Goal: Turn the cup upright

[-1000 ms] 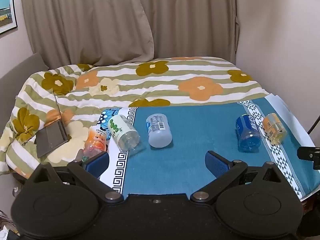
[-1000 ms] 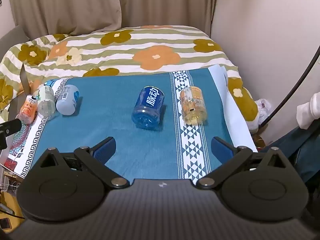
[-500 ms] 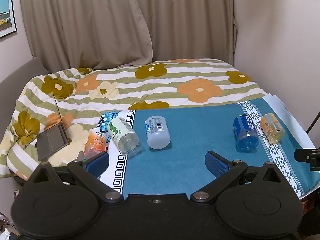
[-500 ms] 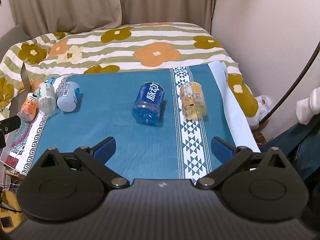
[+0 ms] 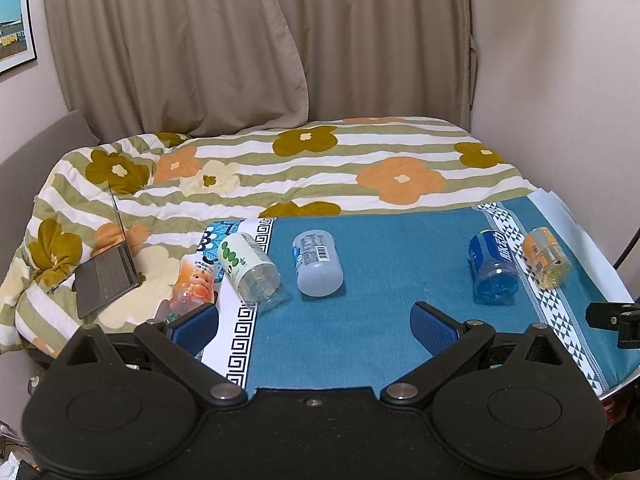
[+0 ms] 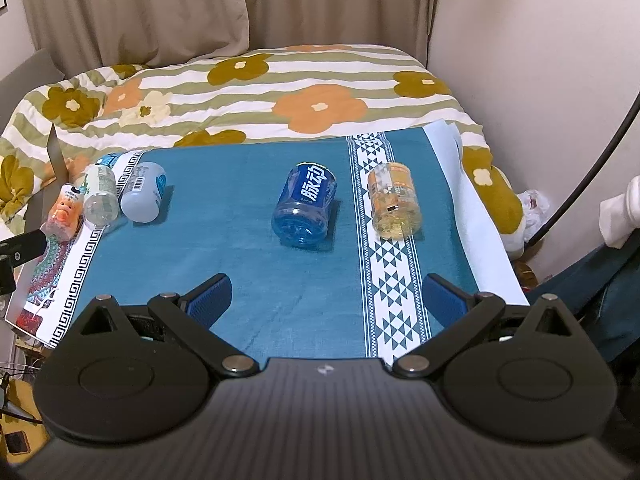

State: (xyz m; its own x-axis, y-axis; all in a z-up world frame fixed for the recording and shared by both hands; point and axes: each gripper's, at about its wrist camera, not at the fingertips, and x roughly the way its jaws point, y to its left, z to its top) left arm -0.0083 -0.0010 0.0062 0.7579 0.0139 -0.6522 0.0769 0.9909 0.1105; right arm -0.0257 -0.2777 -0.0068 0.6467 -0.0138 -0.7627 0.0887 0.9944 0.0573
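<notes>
Several cups cut from bottles lie on their sides on a blue cloth (image 5: 380, 264). In the left wrist view: an orange cartoon cup (image 5: 194, 282), a green-dotted cup (image 5: 248, 266), a pale grey cup (image 5: 317, 262), a blue cup (image 5: 492, 266), an orange-yellow cup (image 5: 546, 258). In the right wrist view the blue cup (image 6: 306, 204) and the orange-yellow cup (image 6: 394, 200) lie ahead. My left gripper (image 5: 314, 324) is open and empty near the cloth's front edge. My right gripper (image 6: 326, 300) is open and empty, short of the blue cup.
A flowered quilt (image 5: 320, 164) covers the bed behind the cloth. An open laptop (image 5: 108, 268) rests on the quilt at the left. Curtains (image 5: 256, 40) hang behind; a wall (image 6: 540, 60) stands at the right. A black cable (image 6: 592, 168) runs along the right.
Both grippers have pulled back and risen slightly, so the cups look a little farther away. Both stay open. No cup has moved.
</notes>
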